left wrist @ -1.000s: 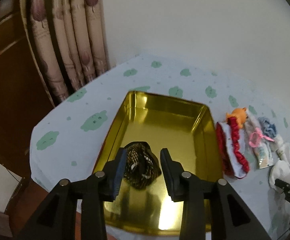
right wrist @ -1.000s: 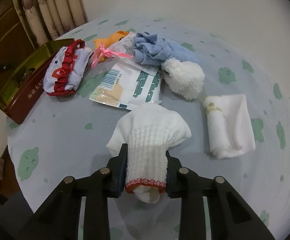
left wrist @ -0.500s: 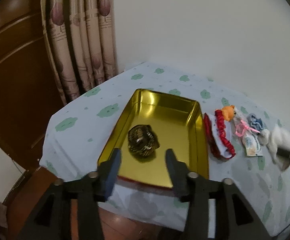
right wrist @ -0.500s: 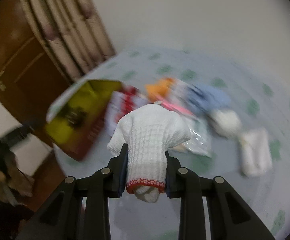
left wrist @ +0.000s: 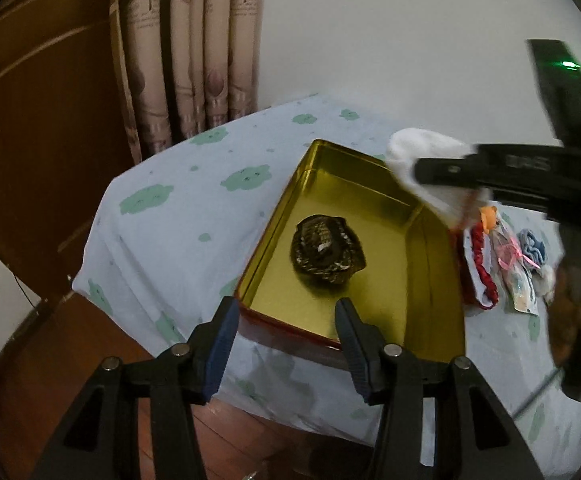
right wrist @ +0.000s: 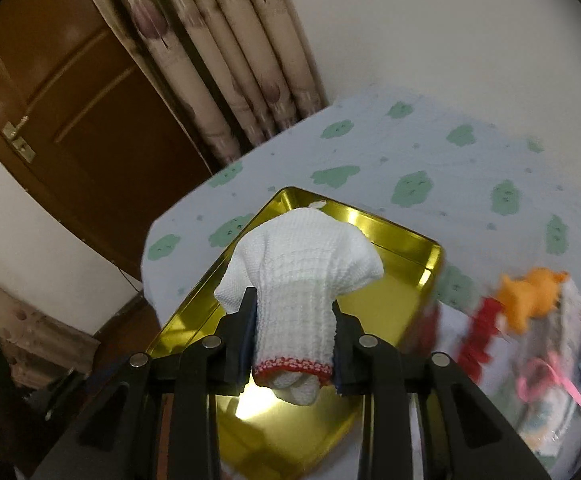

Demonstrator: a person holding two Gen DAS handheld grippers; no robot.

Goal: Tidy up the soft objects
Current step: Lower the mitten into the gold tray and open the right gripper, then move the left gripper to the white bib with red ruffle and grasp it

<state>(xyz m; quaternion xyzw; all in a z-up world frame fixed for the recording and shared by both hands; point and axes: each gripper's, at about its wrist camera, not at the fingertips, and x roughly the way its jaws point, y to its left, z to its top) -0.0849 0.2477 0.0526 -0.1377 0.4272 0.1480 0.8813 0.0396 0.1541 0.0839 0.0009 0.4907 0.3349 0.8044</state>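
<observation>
Since the earlier frames the right gripper [right wrist: 294, 336] has carried the white sock [right wrist: 298, 276] from the table's clutter to above the gold tin [left wrist: 430, 280], while the left gripper [left wrist: 286, 344] has drawn back off the dark bundle [left wrist: 326, 250]; its jaws, lately opening, stand spread and empty. Right jaws are clenched on the sock's cuff, its long axis running forward past the fingertips, toe hanging over the tin's far end. Release calls for lowering straight down, clear of the bundle
</observation>
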